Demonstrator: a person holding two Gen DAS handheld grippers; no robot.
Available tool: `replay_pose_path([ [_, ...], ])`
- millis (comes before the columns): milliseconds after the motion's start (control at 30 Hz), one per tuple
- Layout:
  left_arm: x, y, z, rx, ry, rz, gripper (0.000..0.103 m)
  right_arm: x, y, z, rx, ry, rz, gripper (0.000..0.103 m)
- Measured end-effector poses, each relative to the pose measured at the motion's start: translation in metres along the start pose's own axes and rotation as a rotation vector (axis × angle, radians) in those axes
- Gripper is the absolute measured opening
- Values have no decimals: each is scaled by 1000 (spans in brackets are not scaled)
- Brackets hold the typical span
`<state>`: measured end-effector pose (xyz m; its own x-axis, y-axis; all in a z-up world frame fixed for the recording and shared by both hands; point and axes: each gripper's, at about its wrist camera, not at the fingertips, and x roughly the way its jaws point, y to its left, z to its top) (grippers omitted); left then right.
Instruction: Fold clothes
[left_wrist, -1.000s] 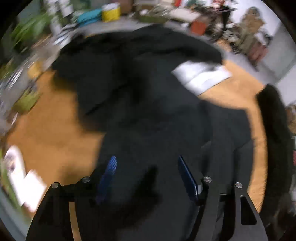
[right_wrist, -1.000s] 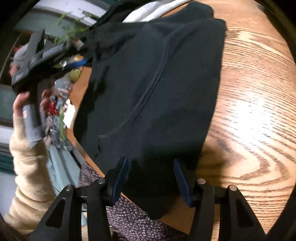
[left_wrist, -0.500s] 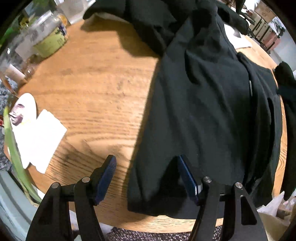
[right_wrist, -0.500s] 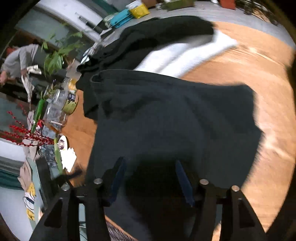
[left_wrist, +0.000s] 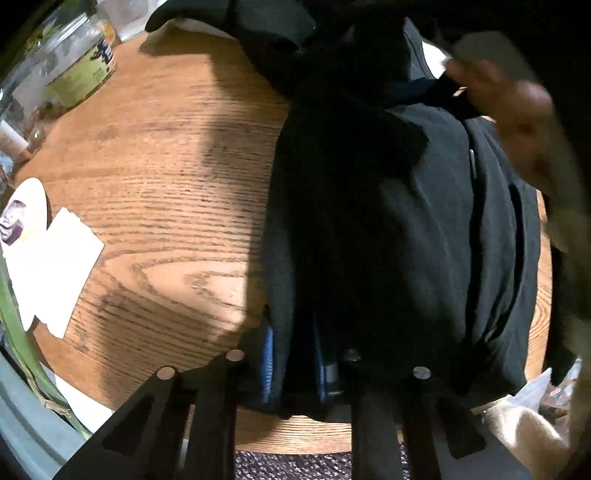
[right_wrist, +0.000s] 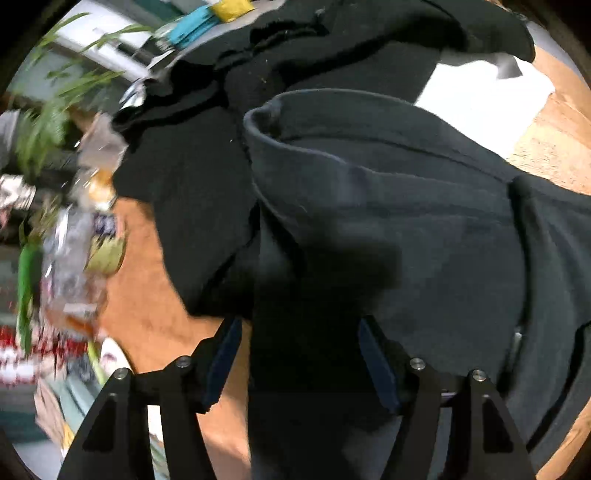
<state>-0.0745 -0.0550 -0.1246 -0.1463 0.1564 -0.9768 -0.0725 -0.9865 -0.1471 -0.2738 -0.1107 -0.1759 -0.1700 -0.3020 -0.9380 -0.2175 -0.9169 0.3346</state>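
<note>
Half a second ago my left gripper (left_wrist: 291, 360) stood wide open over the near hem of the dark garment (left_wrist: 406, 229); now its blue pads have drawn close together with a fold of that hem pinched between them, near the table's front edge. Going from the left of my left wrist view: a white paper (left_wrist: 51, 273) and a round card (left_wrist: 26, 212) lie on the wooden table (left_wrist: 177, 192), well apart from the cloth, and a glass jar (left_wrist: 74, 59) with a green label stands at the far left rim. The garment spreads across the middle and right of the table, running away from me toward a heap of other black clothes (left_wrist: 273, 26) at the far side. At the upper right a hand (left_wrist: 517, 110) is blurred above the cloth; I cannot tell what it holds. In my right wrist view, leafy green plants (right_wrist: 48, 122) and blurred clutter fill the left, then bare table, then the garment's dark fabric (right_wrist: 406, 229) rising in a rounded fold. My right gripper (right_wrist: 301, 362) has its fingers spread wide, with cloth lying in the gap between them; whether a pad touches it I cannot tell. Farther right something white (right_wrist: 480, 99) shows from under the black heap (right_wrist: 369, 44).
</note>
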Motion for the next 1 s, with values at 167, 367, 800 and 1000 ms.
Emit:
replay_pose_path([
  [167, 0, 4, 2, -13, -9, -51, 11, 11, -1, -1, -69, -14, -64, 38],
  [367, -4, -6, 7, -7, -17, -93, 5, -17, -48, -8, -144, -22, 84, 9],
  [800, -70, -149, 5, 242, -78, -426, 4, -128, -123, -18, -189, -147, 245, 8],
  [1000, -35, -211, -6, 310, 13, -484, 4, -149, -201, -28, -114, -186, 216, 8],
])
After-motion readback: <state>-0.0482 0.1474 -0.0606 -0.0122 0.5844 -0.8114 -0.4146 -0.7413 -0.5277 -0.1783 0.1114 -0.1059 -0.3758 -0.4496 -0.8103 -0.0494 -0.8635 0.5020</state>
